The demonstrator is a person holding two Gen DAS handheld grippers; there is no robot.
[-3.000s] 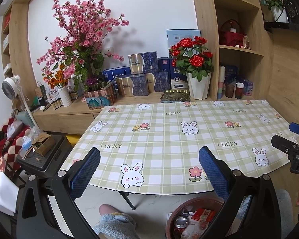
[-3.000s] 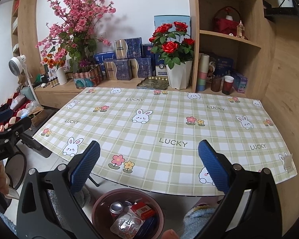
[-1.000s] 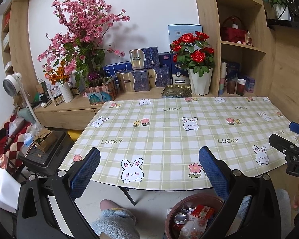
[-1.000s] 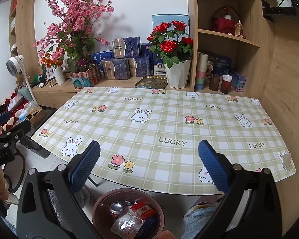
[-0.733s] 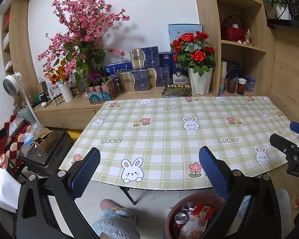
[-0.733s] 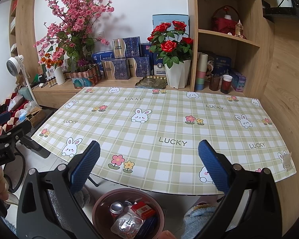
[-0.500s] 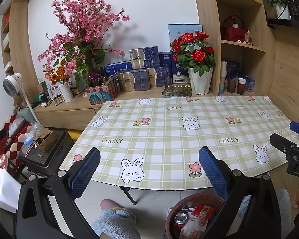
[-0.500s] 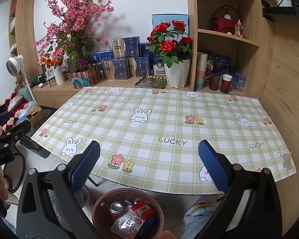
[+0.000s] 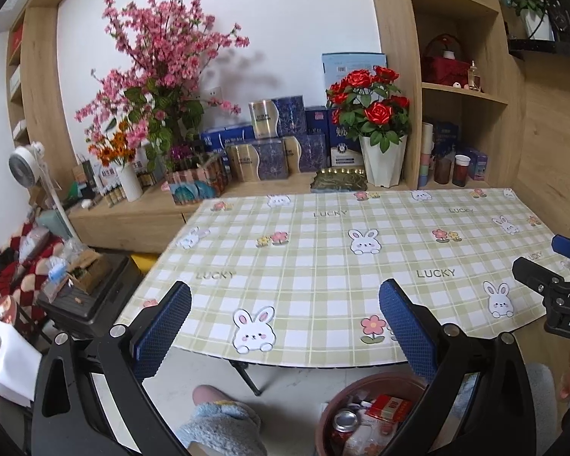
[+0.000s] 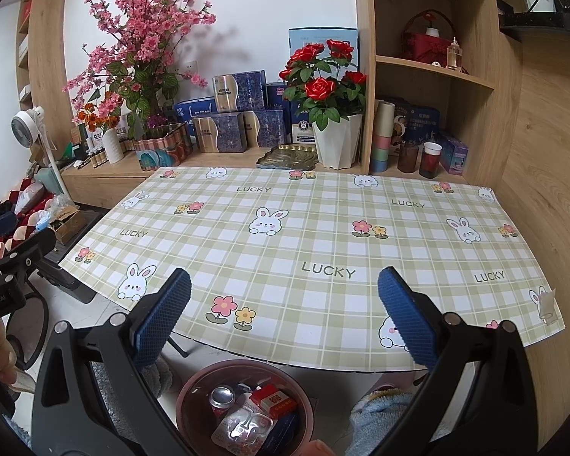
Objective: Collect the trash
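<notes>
The left gripper (image 9: 285, 315) is wide open and holds nothing; the right gripper (image 10: 285, 313) is wide open too, and it holds nothing; both hang over the near edge of the bench (image 10: 323, 228). The bench has a green check cloth with bunnies on it, and I see no trash on top. The trash is down in the round brown bin (image 10: 186, 406) on the floor, just under the near edge of the bench; inside lie a can (image 10: 221, 397), a red pack (image 10: 273, 399) and a clear plastic wrapper (image 10: 243, 429). I think the job is about done.

What could go wrong? The bin sits close to the person's fluffy slippers (image 9: 220, 425); a foot could knock it, and the trash would spill out. A gripper swung too far could hit the white pot of red roses (image 10: 336, 148) at the back.
</notes>
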